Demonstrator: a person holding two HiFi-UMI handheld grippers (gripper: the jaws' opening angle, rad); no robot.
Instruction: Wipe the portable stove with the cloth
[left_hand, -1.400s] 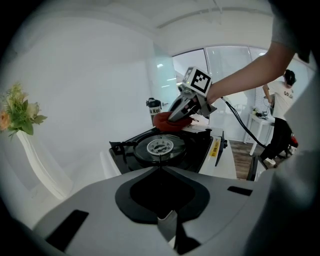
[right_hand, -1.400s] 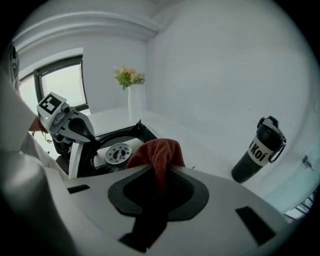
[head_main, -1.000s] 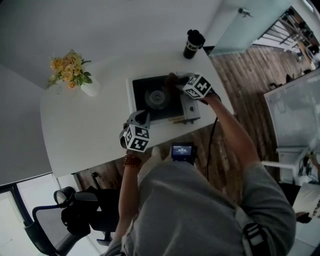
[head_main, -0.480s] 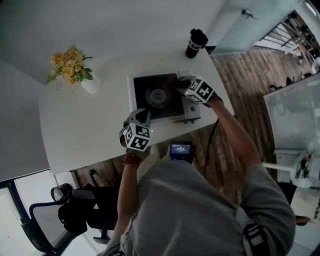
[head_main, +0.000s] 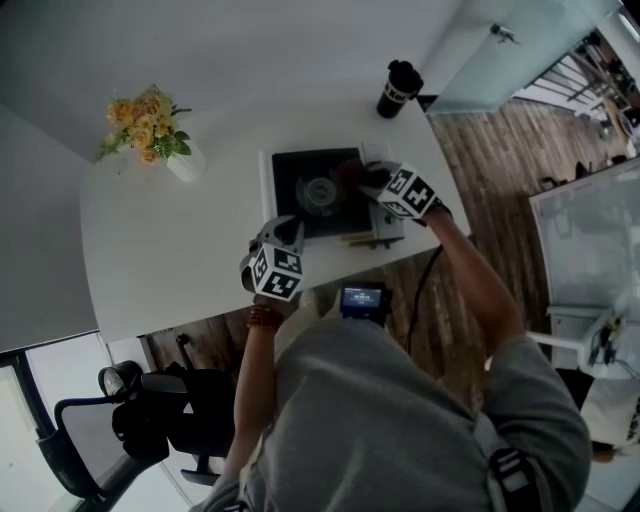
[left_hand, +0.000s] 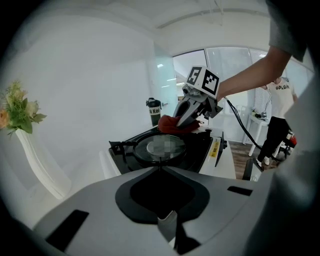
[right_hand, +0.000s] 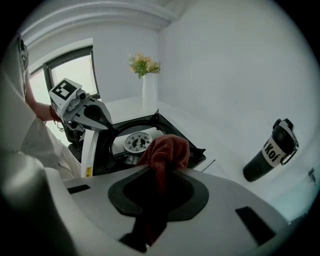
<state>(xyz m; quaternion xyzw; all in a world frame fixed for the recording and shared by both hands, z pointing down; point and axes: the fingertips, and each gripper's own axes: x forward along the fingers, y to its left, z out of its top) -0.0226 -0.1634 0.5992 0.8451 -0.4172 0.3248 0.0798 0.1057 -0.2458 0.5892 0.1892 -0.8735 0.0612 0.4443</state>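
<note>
Right gripper view: right gripper (right_hand: 159, 172) pinches cloth (right_hand: 167, 152) on portable stove (right_hand: 135, 142); left gripper (left_hand: 160, 169) jaws together, empty.

The head view looks steeply down on the table (head_main: 150, 250), while both gripper views closely face the portable stove (head_main: 318, 190) from opposite sides.

Probably an office: swivel chair (head_main: 168, 425), glass partition (head_main: 585, 235), white table (head_main: 170, 262).
</note>
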